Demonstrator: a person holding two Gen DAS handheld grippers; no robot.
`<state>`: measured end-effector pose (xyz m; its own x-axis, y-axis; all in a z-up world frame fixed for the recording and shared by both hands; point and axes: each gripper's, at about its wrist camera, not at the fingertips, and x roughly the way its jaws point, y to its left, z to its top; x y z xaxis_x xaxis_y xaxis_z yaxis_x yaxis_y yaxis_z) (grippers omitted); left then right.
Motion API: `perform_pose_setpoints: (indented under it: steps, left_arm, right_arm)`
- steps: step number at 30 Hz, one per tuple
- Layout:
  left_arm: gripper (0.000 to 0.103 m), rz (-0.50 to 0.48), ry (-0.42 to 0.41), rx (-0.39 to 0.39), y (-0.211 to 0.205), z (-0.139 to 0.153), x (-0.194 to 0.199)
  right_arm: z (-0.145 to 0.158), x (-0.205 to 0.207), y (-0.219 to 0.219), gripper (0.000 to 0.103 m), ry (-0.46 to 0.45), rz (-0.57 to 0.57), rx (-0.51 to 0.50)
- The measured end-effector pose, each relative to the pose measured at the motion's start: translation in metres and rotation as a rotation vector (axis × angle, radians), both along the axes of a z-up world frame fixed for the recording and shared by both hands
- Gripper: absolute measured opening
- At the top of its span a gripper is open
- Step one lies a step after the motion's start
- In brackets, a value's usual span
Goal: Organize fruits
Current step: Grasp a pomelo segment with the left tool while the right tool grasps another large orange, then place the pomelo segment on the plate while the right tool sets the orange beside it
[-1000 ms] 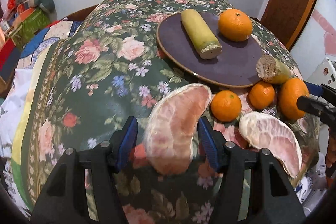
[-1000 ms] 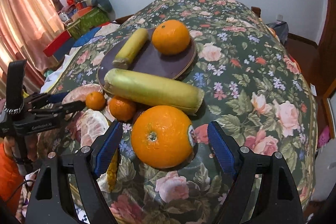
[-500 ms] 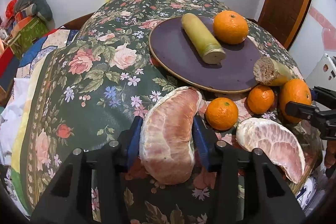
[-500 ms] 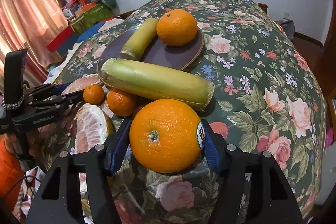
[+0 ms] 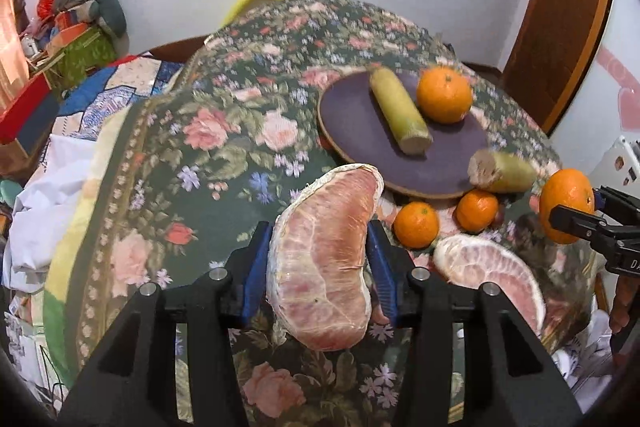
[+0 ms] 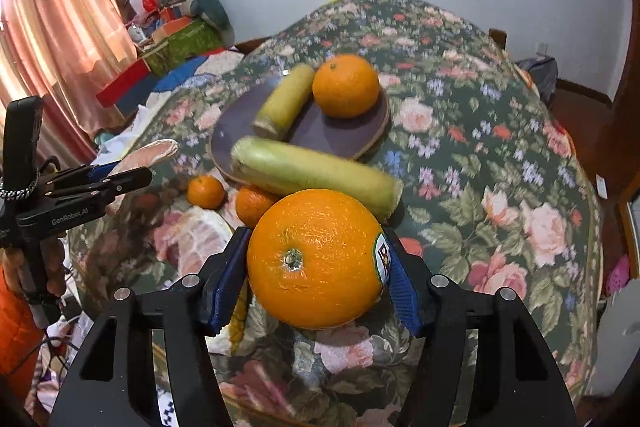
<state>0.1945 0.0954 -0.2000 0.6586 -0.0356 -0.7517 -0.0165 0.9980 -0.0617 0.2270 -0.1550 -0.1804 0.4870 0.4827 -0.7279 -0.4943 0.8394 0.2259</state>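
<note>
My left claw (image 5: 320, 267) is clamped on a peeled pomelo segment (image 5: 324, 259), its blue pads (image 5: 254, 273) pressed to both flanks; the jaws closed onto it within the last second, and the piece hangs clear of the floral-clothed counter (image 5: 208, 163). Just right of it a second pomelo segment (image 5: 492, 275) lies on the cloth, with two small mandarins (image 5: 416, 225) a little farther off. Beyond those sits a dark round plate (image 5: 360, 115) carrying a short yellow-green stalk piece (image 5: 400, 115) and an orange (image 5: 444, 94); a longer stalk piece (image 5: 504, 171) leans against the plate's near-right rim.

My right claw (image 6: 318, 267) has likewise closed during that second and now grips a large stickered orange (image 6: 316, 259) between its pads. Behind that fruit the long stalk piece (image 6: 316, 173) lies crosswise, then the plate (image 6: 344, 143). At far left of this view the other claw shows side-on, with a person's hand (image 6: 52, 263) on its grip.
</note>
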Motion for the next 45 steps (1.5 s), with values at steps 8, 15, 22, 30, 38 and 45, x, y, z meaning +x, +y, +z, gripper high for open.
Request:
perform_pose_setpoints:
  steps: [8,15,22,30,38,45]
  left_arm:
    - [0.047,0.001,-0.085,-0.021,-0.006,0.035,0.002]
    - [0.047,-0.012,-0.146,-0.038,-0.014,0.056,0.02]
    - [0.047,-0.028,-0.152,-0.043,-0.023,0.053,0.048]
    - [0.047,-0.034,-0.114,-0.055,-0.028,0.031,0.09]
    - [0.047,-0.011,-0.064,-0.068,-0.024,0.007,0.126]
    - [0.047,-0.002,-0.03,-0.086,-0.022,-0.007,0.147]
  right_arm:
    - [0.034,0.004,0.004,0.06,-0.103,0.011,0.007]
    - [0.047,0.022,0.01,0.06,-0.153,0.02,0.014]
    - [0.04,0.048,0.021,0.06,-0.15,0.024,0.009]
    - [0.017,0.083,0.032,0.061,-0.101,0.019,-0.003]
    - [-0.004,0.094,0.046,0.061,-0.059,0.073,-0.033]
    - [-0.013,0.105,0.051,0.061,-0.034,0.091,-0.022]
